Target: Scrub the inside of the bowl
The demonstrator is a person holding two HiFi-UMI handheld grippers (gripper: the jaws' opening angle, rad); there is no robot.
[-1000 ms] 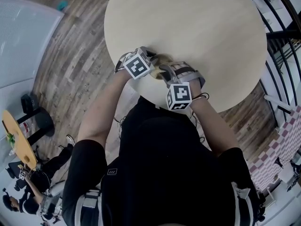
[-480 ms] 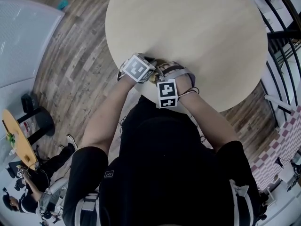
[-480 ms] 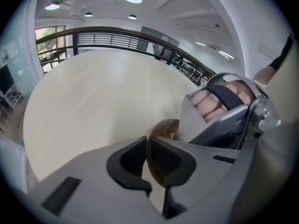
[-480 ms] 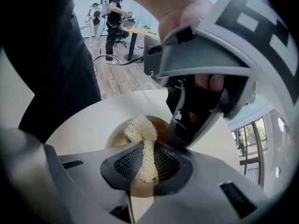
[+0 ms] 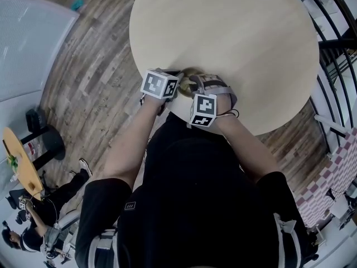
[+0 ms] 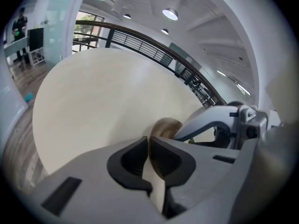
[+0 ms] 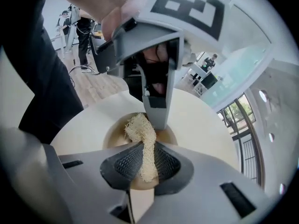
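**mossy_k:** ok, where are we on the bowl scrub? Looks barely started to me.

**rt_dan:** Yeah, I'd call it setup done, with the scrubbing basically all to go. The bowl [image 7: 114, 136] sits on the round bench [image 5: 234, 32] right at the near edge, and both grippers are crowded onto it. The left gripper [image 6: 148, 143] is closing its fingers [image 6: 164, 161]. There's only a sliver of a gap, and the bowl's thin rim is pinched between the pads. So that side is the brace.

**mossy_k:** and the right one?

**rt_dan:** The right gripper [image 7: 148, 161] has its fingers [image 7: 125, 164] clamped tight on a pale fibrous scrubber [image 7: 140, 127], loofah-looking. The strip runs up between the pads. Its free end pokes out past the fingertips and down into the bowl, just beside the left finger on the far rim.

**mossy_k:** touching the inside?

**rt_dan:** Looks like it lies against it, but I can't swear to the contact. No suds or water that I can see. I can't tell clean from dirty in there either, it's just brown.

**mossy_k:** so what's left?

**rt_dan:** My guess is all the real work. Sweep the scrubber round the wall and floor of the bowl while the left steadies it, then let go. Nothing here says any of that is finished.
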